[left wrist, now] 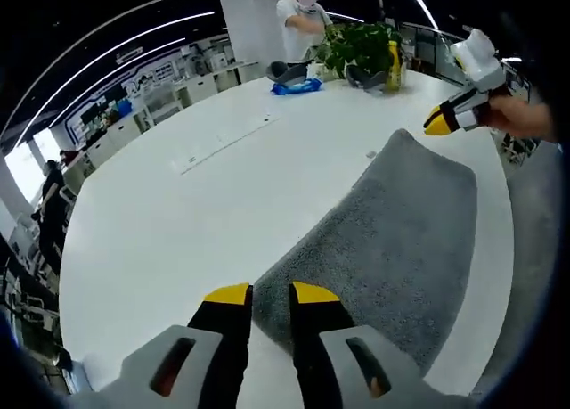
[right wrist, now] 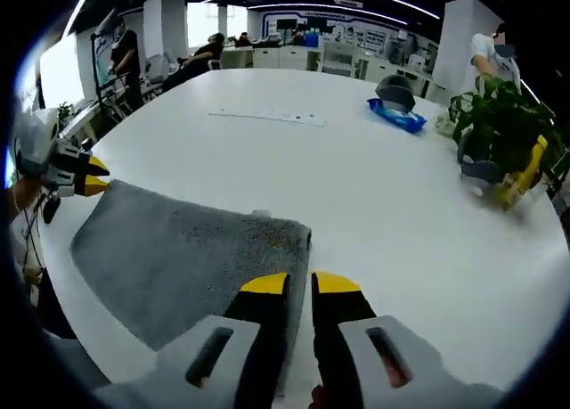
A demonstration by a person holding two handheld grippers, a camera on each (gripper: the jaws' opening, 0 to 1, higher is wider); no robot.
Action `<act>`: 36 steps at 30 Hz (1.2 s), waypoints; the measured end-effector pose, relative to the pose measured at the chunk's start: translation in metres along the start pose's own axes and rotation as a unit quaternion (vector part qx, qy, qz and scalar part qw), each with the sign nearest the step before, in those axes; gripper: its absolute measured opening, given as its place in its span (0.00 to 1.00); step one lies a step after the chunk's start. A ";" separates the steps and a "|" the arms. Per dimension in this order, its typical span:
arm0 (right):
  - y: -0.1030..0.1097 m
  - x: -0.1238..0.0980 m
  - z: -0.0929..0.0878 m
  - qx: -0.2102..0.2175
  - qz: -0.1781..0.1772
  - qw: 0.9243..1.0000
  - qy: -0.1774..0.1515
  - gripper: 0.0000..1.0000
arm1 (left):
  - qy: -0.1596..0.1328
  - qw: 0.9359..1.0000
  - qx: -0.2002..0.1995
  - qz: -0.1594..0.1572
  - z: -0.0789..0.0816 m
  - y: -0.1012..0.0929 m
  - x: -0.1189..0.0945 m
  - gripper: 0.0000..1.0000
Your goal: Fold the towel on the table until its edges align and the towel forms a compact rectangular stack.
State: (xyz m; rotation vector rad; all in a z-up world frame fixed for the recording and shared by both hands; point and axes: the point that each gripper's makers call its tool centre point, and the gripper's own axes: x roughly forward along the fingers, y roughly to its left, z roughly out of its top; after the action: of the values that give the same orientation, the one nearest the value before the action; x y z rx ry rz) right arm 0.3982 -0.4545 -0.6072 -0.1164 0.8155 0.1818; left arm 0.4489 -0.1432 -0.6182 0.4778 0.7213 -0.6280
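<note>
While both of my grippers hang over the white table (left wrist: 178,222), the grey towel (left wrist: 392,249) lies flat near its edge, apparently already folded into a rectangle, though I cannot count the layers. My left gripper (left wrist: 271,295) sits at one short end, its yellow-tipped fingers (left wrist: 228,295) held with a narrow gap over the towel's corner; I see no cloth pinched between them. My right gripper (right wrist: 298,284) sits at the opposite end in the same posture, fingers (right wrist: 337,284) slightly parted just above the towel (right wrist: 178,257) edge, gripping nothing that I can see. Each gripper shows at the far end of the towel in the other's view. I judge the towel soft, plush and light, limp when lifted, with pile that should grip well rather than slip; the corners of an end edge are the sensible holds, pinching all layers together. A potted plant (right wrist: 499,128) and a blue packet (right wrist: 398,117) stand well apart.
</note>
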 end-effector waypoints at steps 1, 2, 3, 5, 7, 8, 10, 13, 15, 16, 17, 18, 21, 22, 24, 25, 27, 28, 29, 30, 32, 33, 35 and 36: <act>0.003 -0.004 -0.005 0.008 0.003 1.000 0.002 0.04 | 0.004 1.000 -0.003 -0.006 -0.001 -0.002 0.003 0.16; 0.007 -0.009 -0.013 0.013 0.006 1.000 0.008 0.03 | 0.010 1.000 -0.005 -0.013 -0.002 -0.005 0.005 0.15; 0.010 -0.013 -0.023 0.016 0.003 1.000 0.019 0.02 | 0.012 1.000 -0.004 -0.016 -0.003 -0.006 0.006 0.13; 0.015 -0.016 -0.035 0.022 0.007 0.999 0.036 0.00 | 0.021 0.999 0.000 -0.026 -0.006 -0.011 0.010 0.11; 0.019 -0.018 -0.048 0.040 0.007 0.998 0.056 0.00 | 0.037 0.998 0.004 -0.048 -0.013 -0.017 0.017 0.11; 0.020 -0.018 -0.051 0.046 0.006 0.997 0.055 0.00 | 0.042 0.998 0.005 -0.047 -0.015 -0.017 0.020 0.11; 0.024 -0.019 -0.058 0.054 0.010 0.996 0.065 0.00 | 0.044 0.998 0.008 -0.048 -0.016 -0.018 0.023 0.10; 0.031 -0.019 -0.064 0.065 0.019 0.995 0.073 0.00 | 0.049 0.997 -0.007 -0.053 -0.015 -0.016 0.024 0.10; 0.035 -0.018 -0.066 0.068 0.021 0.995 0.076 0.00 | 0.052 0.997 -0.012 -0.057 -0.016 -0.016 0.025 0.09; 0.036 -0.018 -0.066 0.067 0.022 0.994 0.077 0.00 | 0.053 0.997 -0.018 -0.060 -0.017 -0.017 0.025 0.09; 0.037 -0.016 -0.068 0.066 0.023 0.994 0.084 0.00 | 0.054 0.996 -0.027 -0.064 -0.017 -0.018 0.024 0.09; 0.037 -0.014 -0.070 0.066 0.022 0.994 0.089 0.00 | 0.056 0.996 -0.033 -0.068 -0.017 -0.017 0.024 0.09; 0.038 -0.007 -0.080 0.070 0.024 0.991 0.111 0.00 | 0.060 0.994 -0.040 -0.082 -0.017 -0.017 0.025 0.08; 0.038 -0.005 -0.081 0.071 0.025 0.991 0.111 0.00 | 0.061 0.994 -0.038 -0.086 -0.017 -0.018 0.025 0.08; 0.039 -0.004 -0.080 0.068 0.025 0.991 0.113 0.00 | 0.061 0.993 -0.028 -0.095 -0.018 -0.019 0.025 0.08; 0.039 -0.004 -0.080 0.064 0.027 0.991 0.117 0.00 | 0.061 0.993 -0.028 -0.097 -0.018 -0.018 0.025 0.08; 0.039 -0.004 -0.080 0.059 0.031 0.990 0.127 0.00 | 0.064 0.992 -0.030 -0.101 -0.018 -0.019 0.025 0.08; 0.039 -0.004 -0.080 0.061 0.035 0.988 0.135 0.00 | 0.066 0.992 -0.032 -0.102 -0.018 -0.019 0.025 0.08; 0.038 -0.004 -0.080 0.062 0.038 0.987 0.140 0.00 | 0.067 0.992 -0.029 -0.102 -0.018 -0.020 0.025 0.08; 0.038 -0.003 -0.080 0.062 0.044 0.986 0.148 0.00 | 0.068 0.992 -0.019 -0.101 -0.018 -0.020 0.025 0.08; 0.037 -0.003 -0.081 0.063 0.051 0.985 0.154 0.00 | 0.067 0.993 -0.008 -0.098 -0.018 -0.022 0.025 0.07; 0.037 -0.003 -0.081 0.067 0.055 0.984 0.156 0.00 | 0.065 0.993 0.000 -0.097 -0.018 -0.023 0.024 0.07; 0.037 -0.002 -0.081 0.069 0.058 0.984 0.154 0.00 | 0.063 0.993 0.004 -0.096 -0.018 -0.023 0.024 0.07; 0.037 -0.002 -0.080 0.066 0.057 0.985 0.150 0.00 | 0.063 0.993 0.003 -0.095 -0.018 -0.023 0.024 0.06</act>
State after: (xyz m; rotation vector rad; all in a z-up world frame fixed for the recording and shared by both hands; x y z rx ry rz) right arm 0.3325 -0.4321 -0.6614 0.0287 1.1336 0.2216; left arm 0.4387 -0.1573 -0.6518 0.4605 0.8922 -0.7833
